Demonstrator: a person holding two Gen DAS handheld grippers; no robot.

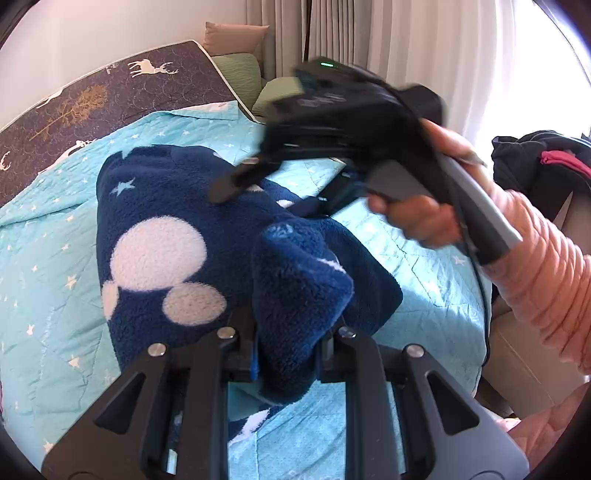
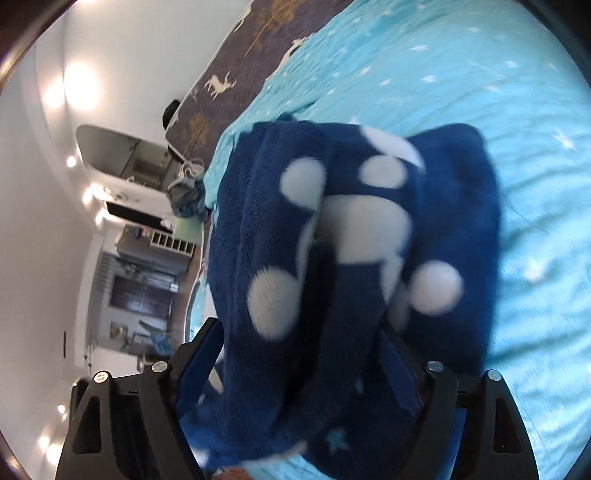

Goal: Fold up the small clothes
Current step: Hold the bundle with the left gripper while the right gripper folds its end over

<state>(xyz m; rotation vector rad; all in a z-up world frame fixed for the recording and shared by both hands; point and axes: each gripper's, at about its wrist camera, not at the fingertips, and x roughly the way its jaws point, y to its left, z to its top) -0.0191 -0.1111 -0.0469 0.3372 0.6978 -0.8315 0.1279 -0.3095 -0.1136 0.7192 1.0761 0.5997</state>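
Left wrist view: the left gripper (image 1: 291, 354) pinches a bunched corner of the navy fleece garment (image 1: 173, 236), which lies ahead on the turquoise quilt (image 1: 48, 236).

Right wrist view: the right gripper (image 2: 306, 384) clamps fleece draped between its jaws; the garment's length runs away from it.

The fleece garment (image 1: 177, 236) is navy blue with big white mouse-head shapes, each made of 3 rounded blobs, plus small pale blue stars. The quilt (image 1: 48, 258) under it is turquoise, scattered with little white stars. The mattress (image 1: 92, 99) is dark grey-brown, printed with white deer and gold trees. Both grippers, left (image 1: 288, 354) and right (image 2: 295, 373), are black. The person's sleeve (image 1: 546, 273) is salmon pink. The pillows (image 1: 238, 70) are green and tan, and the curtains (image 1: 369, 33) are white.
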